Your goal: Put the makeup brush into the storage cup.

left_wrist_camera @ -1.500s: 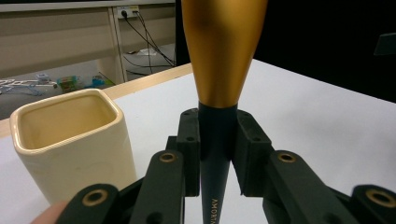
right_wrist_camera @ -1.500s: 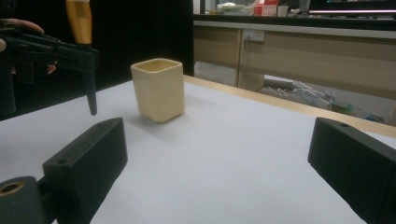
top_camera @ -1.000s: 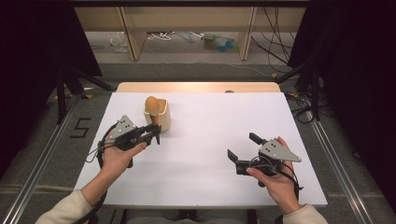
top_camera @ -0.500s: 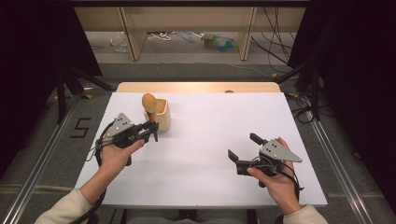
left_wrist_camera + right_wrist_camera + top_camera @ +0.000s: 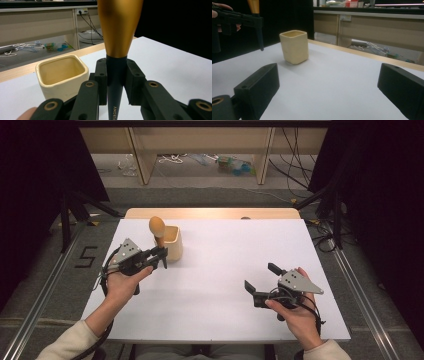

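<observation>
Spoon [image 5: 157, 231] first: your left gripper [image 5: 161, 256] is clamped on its dark handle, holding it upright with the golden wooden bowl end on top and the pointed handle tip hanging clear above the white bench [image 5: 230, 270]. In the left gripper view the pads [image 5: 101, 75] press the handle from both sides, just below where the golden part begins. You have it just beside the cream square cup [image 5: 173, 242], on the side nearer the bench's left edge; the cup stands upright. Your right gripper [image 5: 260, 279] rests well apart over the right half of the bench, jaws spread wide with nothing between them, pointed toward the cup.
</observation>
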